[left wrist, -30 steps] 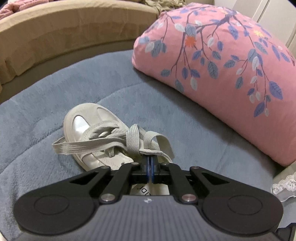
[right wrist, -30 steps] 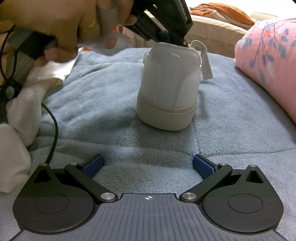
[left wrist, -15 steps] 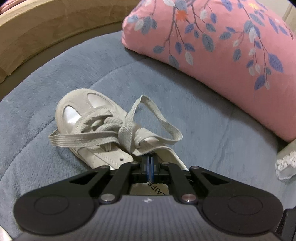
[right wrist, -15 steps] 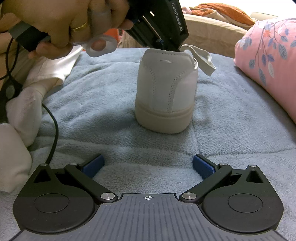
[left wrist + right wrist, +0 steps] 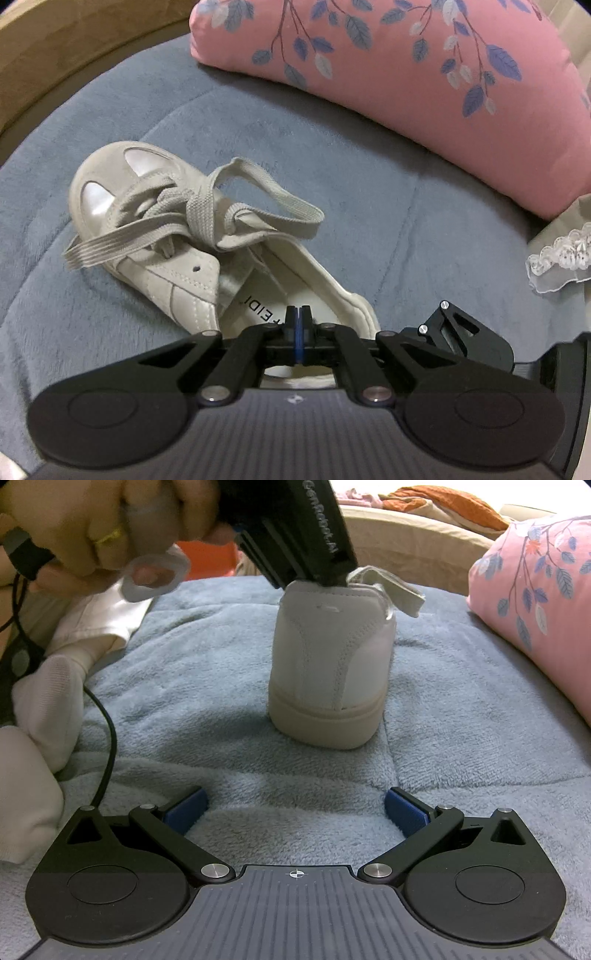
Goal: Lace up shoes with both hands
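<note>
A beige shoe [image 5: 184, 284] lies on a blue blanket [image 5: 406, 229], toe pointing away. Its flat grey lace [image 5: 199, 206] is crossed over the tongue, with one loop slack to the right and one end hanging off the left. My left gripper [image 5: 299, 321] hovers over the heel opening, pads pressed together with nothing visible between them. From behind, the shoe's heel [image 5: 328, 664] stands upright, and a hand [image 5: 92, 528] holds the left gripper [image 5: 325, 579] at its collar. My right gripper [image 5: 295, 808] rests open, low on the blanket well behind the heel.
A pink floral pillow [image 5: 406, 74] bounds the right side. A tan padded edge [image 5: 55, 48] curves along the far left. White lace-trimmed cloth [image 5: 561, 254] lies at the right edge. A black cable [image 5: 107, 738] and a white sleeve [image 5: 44, 701] are at the left.
My left gripper has drawn back along the shoe toward the heel opening, staying shut. The lace loop now lies slack beside the shoe. The right gripper has not moved.
</note>
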`<state>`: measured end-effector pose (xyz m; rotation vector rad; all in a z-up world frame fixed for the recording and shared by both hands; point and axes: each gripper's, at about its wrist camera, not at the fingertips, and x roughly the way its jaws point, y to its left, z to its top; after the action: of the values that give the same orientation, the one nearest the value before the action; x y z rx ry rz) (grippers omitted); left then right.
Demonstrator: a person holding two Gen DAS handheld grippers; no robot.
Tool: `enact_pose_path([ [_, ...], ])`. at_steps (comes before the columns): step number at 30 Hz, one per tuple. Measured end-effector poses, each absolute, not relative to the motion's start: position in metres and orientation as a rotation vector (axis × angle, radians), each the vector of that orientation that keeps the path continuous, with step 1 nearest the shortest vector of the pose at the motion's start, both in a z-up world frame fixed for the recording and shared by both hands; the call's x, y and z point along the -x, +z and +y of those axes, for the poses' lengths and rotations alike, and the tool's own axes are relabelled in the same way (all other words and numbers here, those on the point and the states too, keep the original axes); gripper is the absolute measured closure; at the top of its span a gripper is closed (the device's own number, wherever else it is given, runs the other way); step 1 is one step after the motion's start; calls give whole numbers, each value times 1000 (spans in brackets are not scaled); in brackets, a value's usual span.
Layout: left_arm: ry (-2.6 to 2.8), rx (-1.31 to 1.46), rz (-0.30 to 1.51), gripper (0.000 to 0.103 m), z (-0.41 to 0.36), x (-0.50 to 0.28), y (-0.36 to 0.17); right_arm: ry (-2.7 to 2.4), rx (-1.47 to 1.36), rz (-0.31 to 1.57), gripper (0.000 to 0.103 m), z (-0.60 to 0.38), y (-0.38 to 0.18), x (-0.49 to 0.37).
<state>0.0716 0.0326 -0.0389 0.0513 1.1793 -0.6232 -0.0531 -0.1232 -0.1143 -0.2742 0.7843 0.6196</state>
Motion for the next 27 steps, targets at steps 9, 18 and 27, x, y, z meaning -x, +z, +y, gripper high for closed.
enact_pose_path([
  [9, -615, 91, 911, 29, 67, -37, 8, 619, 274, 784, 0, -123, -114, 53],
  [18, -804, -7, 611, 0, 114, -28, 38, 619, 274, 784, 0, -123, -114, 53],
  [27, -931, 124, 629, 0, 171, -79, 53, 619, 274, 785, 0, -123, -114, 53],
])
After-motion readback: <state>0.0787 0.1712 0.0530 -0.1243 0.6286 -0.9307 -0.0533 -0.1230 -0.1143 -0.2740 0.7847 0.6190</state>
